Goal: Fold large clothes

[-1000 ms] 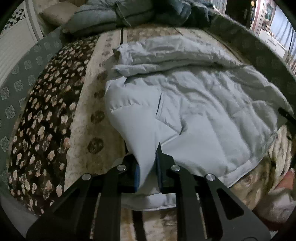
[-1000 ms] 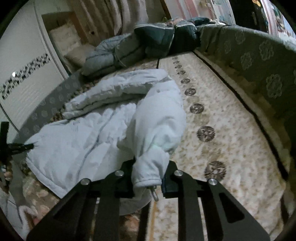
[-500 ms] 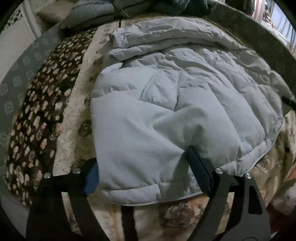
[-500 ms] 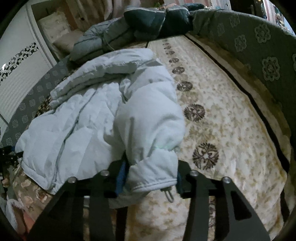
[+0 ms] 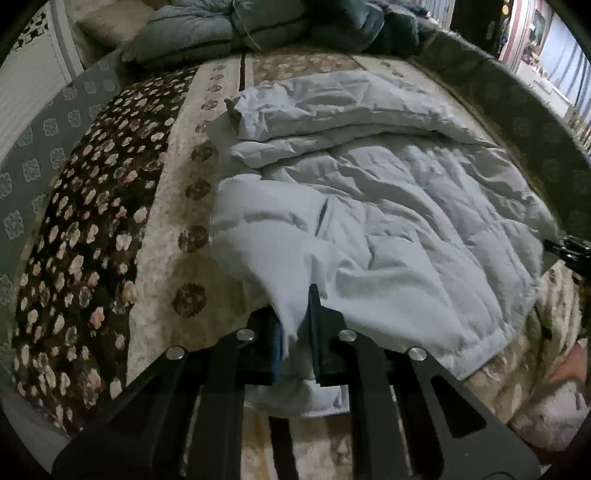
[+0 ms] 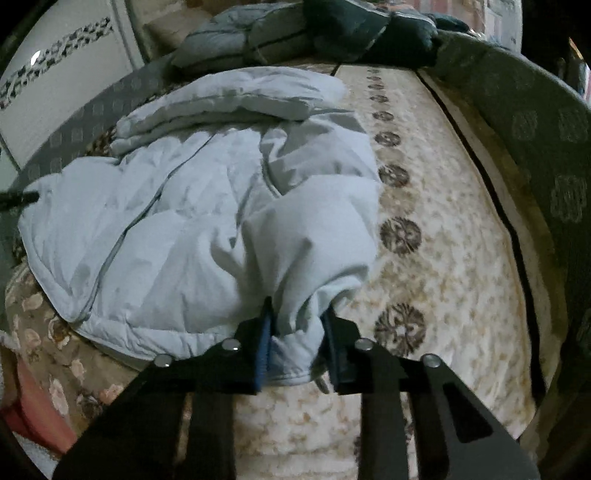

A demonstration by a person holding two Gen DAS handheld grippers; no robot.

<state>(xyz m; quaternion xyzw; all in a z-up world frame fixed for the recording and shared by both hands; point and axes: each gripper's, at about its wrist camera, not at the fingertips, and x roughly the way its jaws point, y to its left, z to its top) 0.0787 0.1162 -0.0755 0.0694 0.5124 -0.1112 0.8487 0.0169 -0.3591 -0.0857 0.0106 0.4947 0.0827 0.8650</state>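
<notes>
The bed [image 5: 173, 206] carries a patterned blanket, with the pale blue padded jacket [image 5: 388, 206] spread across its middle. A pile of darker bedding [image 5: 236, 26] sits at twelve o'clock. At six o'clock in the left view, the left gripper [image 5: 295, 325] is clamped on a pinch of the jacket's hem. In the right view, the right gripper [image 6: 297, 332] is closing, its fingers [image 6: 263, 343] pressing the jacket's cuff [image 6: 295, 350] at six o'clock.

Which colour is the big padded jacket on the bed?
Pale blue-grey jacket; the right wrist view shows it best.
</notes>
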